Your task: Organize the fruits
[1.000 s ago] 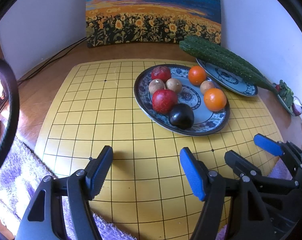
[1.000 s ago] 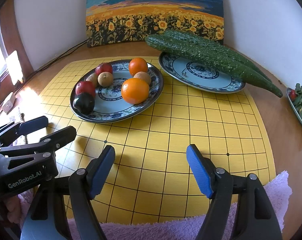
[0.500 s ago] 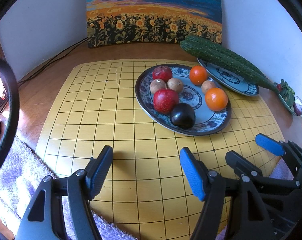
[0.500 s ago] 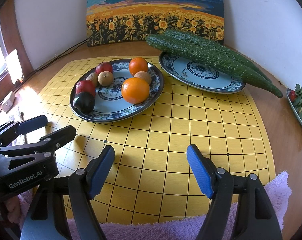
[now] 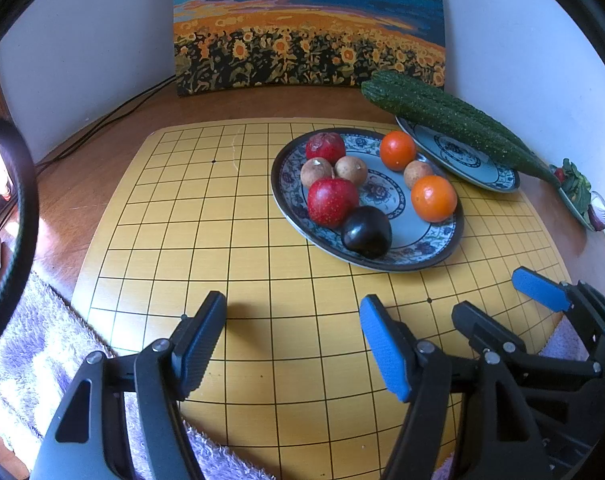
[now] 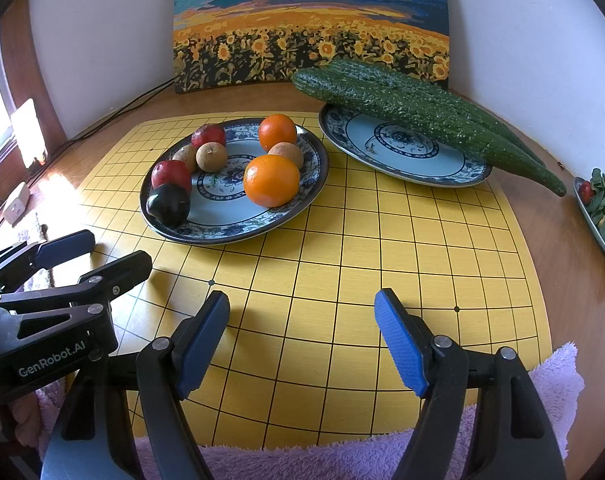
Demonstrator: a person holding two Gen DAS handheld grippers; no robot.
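A blue patterned plate (image 5: pixel 438 252) (image 6: pixel 230 232) on the yellow grid board holds two oranges (image 5: pixel 433 198) (image 6: pixel 271 180), two red apples (image 5: pixel 332 202) (image 6: pixel 170 174), a dark plum (image 5: pixel 365 232) (image 6: pixel 168 205) and three small brown fruits (image 5: pixel 351 169) (image 6: pixel 210 156). A second plate (image 6: pixel 402 156) (image 5: pixel 462 156) behind it carries two long green cucumbers (image 6: pixel 414 112) (image 5: pixel 442 116). My left gripper (image 5: pixel 292 344) is open and empty over the board's front. My right gripper (image 6: pixel 302 338) is open and empty, level with it on the right; each shows in the other's view.
A sunflower painting (image 6: pixel 310 20) leans on the back wall. A dish of greens (image 6: pixel 602 208) sits at the far right edge. Purple towel (image 6: pixel 342 456) lies under the board's front edge. Cables (image 5: pixel 102 128) run along the back left.
Both grippers have drifted slightly; the fruit plate sits a little lower and nearer in the left view. Jaws stay open. No fruit has moved.
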